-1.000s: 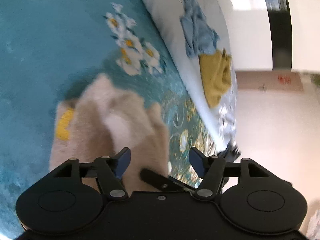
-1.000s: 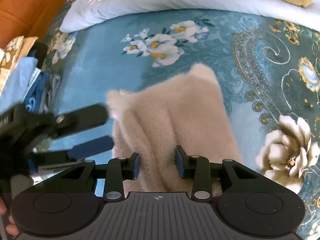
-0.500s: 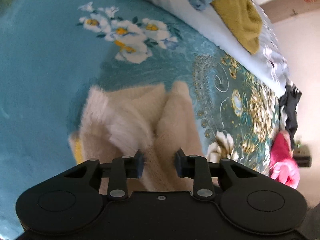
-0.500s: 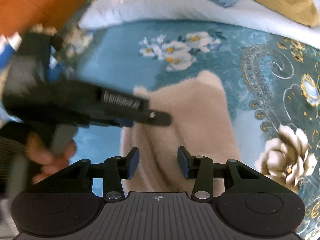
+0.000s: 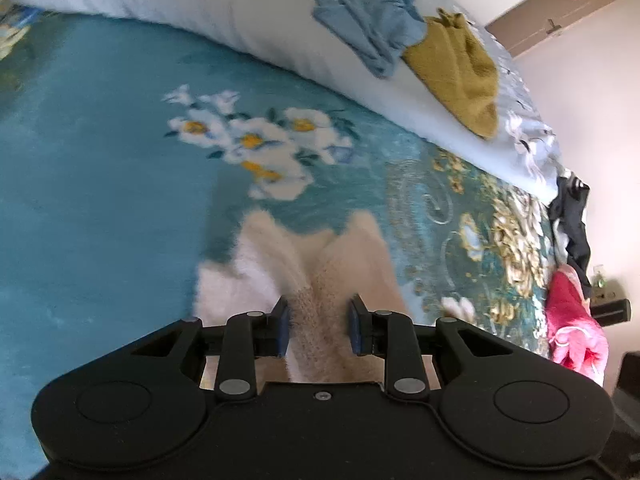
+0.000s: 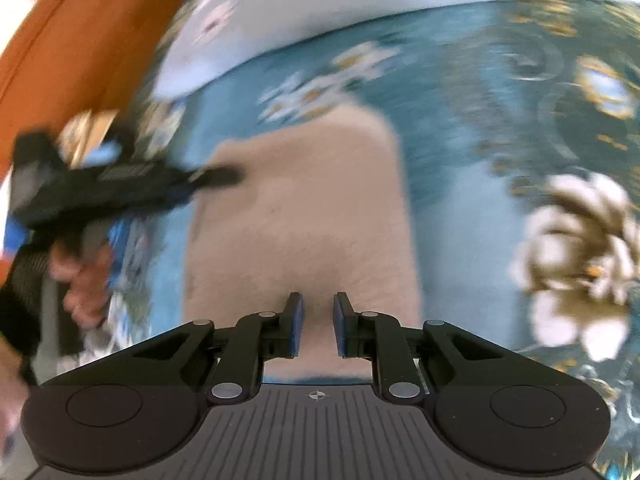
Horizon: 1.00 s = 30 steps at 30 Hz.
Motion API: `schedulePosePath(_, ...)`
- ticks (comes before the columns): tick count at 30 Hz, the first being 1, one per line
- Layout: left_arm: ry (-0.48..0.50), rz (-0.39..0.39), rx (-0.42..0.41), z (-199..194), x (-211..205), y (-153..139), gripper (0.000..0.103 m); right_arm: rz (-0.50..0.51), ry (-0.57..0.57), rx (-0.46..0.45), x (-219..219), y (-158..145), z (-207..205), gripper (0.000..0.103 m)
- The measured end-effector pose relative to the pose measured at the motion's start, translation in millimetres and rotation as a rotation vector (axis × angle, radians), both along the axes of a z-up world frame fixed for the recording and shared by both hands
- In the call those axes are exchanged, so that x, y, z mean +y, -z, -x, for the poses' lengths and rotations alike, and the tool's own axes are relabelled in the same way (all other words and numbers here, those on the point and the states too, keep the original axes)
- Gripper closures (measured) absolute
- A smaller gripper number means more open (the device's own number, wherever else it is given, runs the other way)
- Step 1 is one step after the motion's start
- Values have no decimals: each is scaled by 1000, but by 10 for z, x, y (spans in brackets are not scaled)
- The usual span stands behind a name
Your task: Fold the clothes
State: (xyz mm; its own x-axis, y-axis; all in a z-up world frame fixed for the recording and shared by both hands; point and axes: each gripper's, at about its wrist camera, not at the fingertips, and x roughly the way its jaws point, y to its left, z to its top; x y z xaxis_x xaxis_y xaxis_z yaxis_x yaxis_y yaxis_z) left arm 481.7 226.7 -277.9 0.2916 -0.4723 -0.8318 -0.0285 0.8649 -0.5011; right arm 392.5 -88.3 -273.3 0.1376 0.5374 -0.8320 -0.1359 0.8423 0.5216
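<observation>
1. Left gripper (image 5: 318,330): the jaws stand at a middling gap with a raised ridge of the fleece (image 5: 320,264) between the blue pads. The pile seems to brush both pads, but a firm pinch cannot be told.
2. Right gripper (image 6: 318,326): the jaws are narrow but parted, with the fleece (image 6: 304,216) showing through the gap. They appear to hold nothing; whether they touch the cloth is unclear, as this view is blurred.
3. The fleece is a cream, furry garment lying on the bed just ahead of both pairs of jaws, gathered into a rough rectangle with two soft humps at its far end.
4. Handling, as a judgement: light, limp and thick. It will sag and bunch rather than crease. A deep bite on an edge or corner, taking all layers, should hold best.
5. Under it is a teal flowered blanket (image 5: 100,200), plush, likely to drag on the fleece.
6. Beyond the jaws lies a white duvet (image 5: 240,12) with blue cloth (image 5: 360,24) and mustard cloth (image 5: 460,68) on it.
7. Far right of the left jaws, dark and pink clothes (image 5: 572,332) hang at the bed edge.
</observation>
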Motion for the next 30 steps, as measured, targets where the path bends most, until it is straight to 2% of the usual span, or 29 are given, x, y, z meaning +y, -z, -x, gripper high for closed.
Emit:
schedulePosePath(3,-82,7,74,137,227,309,75,17,-124,21,336,81,84,88)
schedulePosePath(7,-231,92,107,295,460,605,68,43,-187,55,589,236,184,88)
schedulePosePath(10,-222,87,96,282,439,624,66,17,-164,17,529,76,186,88)
schedulePosePath(13,-210,80,85,265,415,639,64,-32,-93,-50,363,-185,91,88)
schedulePosePath(15,-202,76,77,254,398,650,63,-46,-35,-74,288,-227,-40,88)
schedulePosePath(17,-194,72,70,243,382,660,63,-40,-12,-66,310,-133,-184,88)
schedulePosePath(20,-210,66,79,275,376,610,63,-37,-45,4,443,68,-239,88)
schedulePosePath(22,-220,33,81,314,418,515,65,-18,-104,27,561,143,-210,88)
schedulePosePath(24,-242,-8,40,413,469,294,69,16,-136,24,636,176,-154,88)
schedulePosePath(26,-232,-20,-17,531,458,58,69,29,-142,43,658,226,-112,88)
schedulePosePath(28,-202,22,-50,632,368,-101,69,34,-142,66,670,281,-77,88)
schedulePosePath(30,-151,65,-49,698,219,-160,69,49,-163,66,698,295,-25,88)
